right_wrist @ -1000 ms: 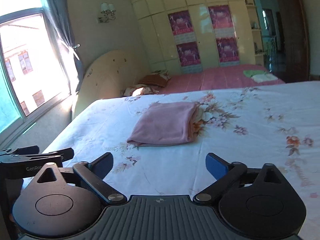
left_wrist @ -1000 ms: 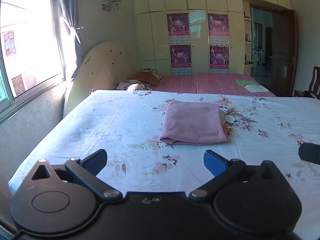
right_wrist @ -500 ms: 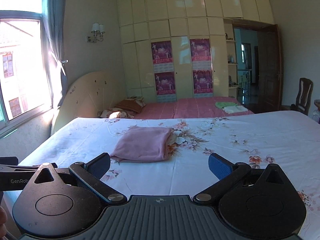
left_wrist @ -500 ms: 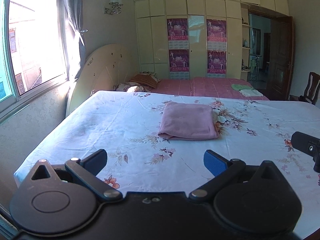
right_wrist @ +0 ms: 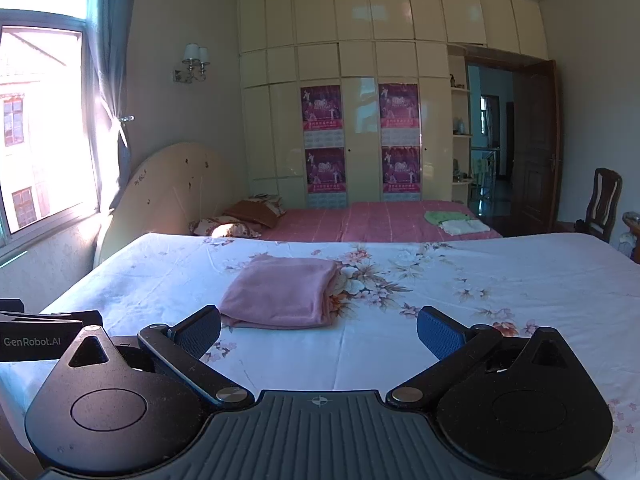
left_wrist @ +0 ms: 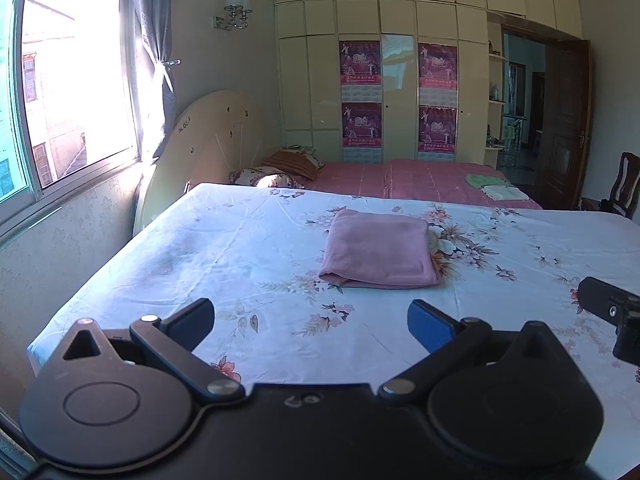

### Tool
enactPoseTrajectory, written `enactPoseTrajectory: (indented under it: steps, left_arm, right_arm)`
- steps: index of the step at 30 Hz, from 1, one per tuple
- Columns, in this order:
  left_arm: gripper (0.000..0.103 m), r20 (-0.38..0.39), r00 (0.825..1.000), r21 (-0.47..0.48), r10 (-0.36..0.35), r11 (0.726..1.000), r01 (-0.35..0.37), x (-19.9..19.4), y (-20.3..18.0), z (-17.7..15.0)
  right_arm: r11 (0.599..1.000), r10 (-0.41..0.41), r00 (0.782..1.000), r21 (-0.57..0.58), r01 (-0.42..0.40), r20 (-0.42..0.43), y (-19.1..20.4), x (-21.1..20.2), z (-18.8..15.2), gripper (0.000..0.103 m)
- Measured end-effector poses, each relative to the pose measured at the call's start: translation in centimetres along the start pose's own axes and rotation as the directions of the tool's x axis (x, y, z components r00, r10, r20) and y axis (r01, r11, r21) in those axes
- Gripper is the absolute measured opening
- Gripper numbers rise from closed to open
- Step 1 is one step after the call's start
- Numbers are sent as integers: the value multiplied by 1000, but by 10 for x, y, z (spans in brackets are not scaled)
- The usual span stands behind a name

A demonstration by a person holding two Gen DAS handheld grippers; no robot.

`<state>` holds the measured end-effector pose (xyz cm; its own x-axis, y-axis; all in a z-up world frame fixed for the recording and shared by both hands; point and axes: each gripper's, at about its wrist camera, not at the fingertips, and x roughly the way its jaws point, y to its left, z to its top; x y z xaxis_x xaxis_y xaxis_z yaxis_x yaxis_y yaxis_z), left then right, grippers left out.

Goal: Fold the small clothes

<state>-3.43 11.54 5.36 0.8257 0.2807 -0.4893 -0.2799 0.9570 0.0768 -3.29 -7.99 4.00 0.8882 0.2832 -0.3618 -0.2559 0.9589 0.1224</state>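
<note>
Bed (left_wrist: 248, 248) with floral sheet; folded pink cloth (left_wrist: 378, 254) lies centred, far of both grippers; left gripper (left_wrist: 310, 320) and right gripper (right_wrist: 319, 330) jaws spread wide, holding nothing.

floral bedsheet (left_wrist: 248, 256), wardrobe (left_wrist: 400, 80), window (left_wrist: 72, 92)

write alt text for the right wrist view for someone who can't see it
A folded pink cloth lies on a floral bedsheet, just beyond the open, empty right gripper. Behind it are a pink-covered bed holding small folded clothes, and a wardrobe with four posters.
</note>
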Motion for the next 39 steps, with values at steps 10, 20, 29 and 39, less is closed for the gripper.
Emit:
enactPoseTrajectory:
  steps: [10, 20, 29, 39]
  left_arm:
    - [103, -2, 1000, -1, -4, 1000, 4, 0, 1, 0]
    - [103, 1, 1000, 5, -6, 1000, 6, -1, -3, 0]
    - [103, 4, 1000, 5, 5, 1000, -5, -1, -4, 0]
    - [103, 4, 1000, 5, 2, 1000, -2, -1, -5, 1]
  right_arm:
    - [1000, 6, 1000, -11, -6, -11, 0, 5, -3, 103]
    - [1000, 18, 1000, -11, -18, -12, -5, 4, -3, 103]
    - [1000, 22, 1000, -14, -22, -14, -9, 3, -3, 103]
    - [999, 33, 999, -17, -33, -19, -9, 5, -3, 103]
